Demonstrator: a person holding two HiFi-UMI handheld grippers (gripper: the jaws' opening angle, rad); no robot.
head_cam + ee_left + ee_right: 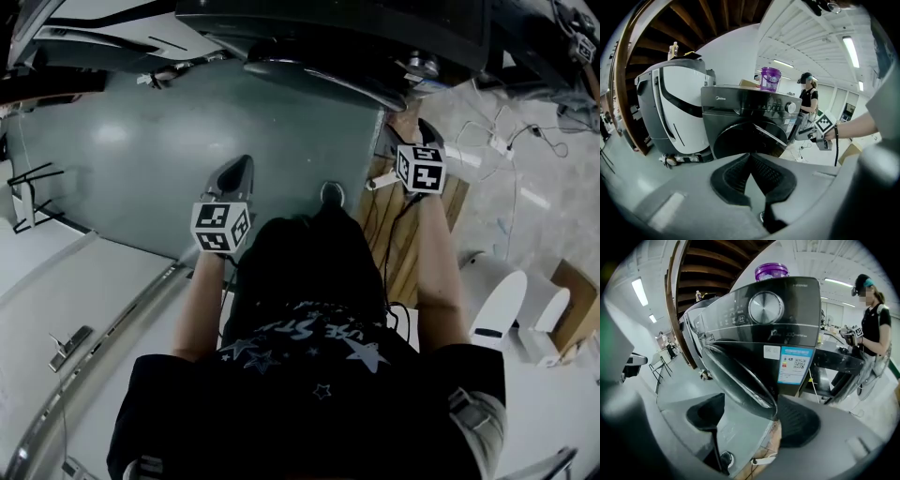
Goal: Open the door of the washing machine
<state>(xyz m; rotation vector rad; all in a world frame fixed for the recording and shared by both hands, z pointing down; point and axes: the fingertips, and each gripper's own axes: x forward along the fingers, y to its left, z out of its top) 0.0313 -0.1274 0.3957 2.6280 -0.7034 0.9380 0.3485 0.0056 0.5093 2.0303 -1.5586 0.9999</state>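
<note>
While the washing machine point(787, 333) stands right ahead with its door point(736, 376) swung partway out, my right gripper point(753, 404) holds its jaws wide apart, the door's rim between them. My left gripper point(750, 157) hangs back from the machine, jaws tip to tip, empty.

Right gripper point(751, 419) jaws stand wide apart, the ajar door's point(736, 376) rim between them, hard by the right pad point(800, 423).
</note>
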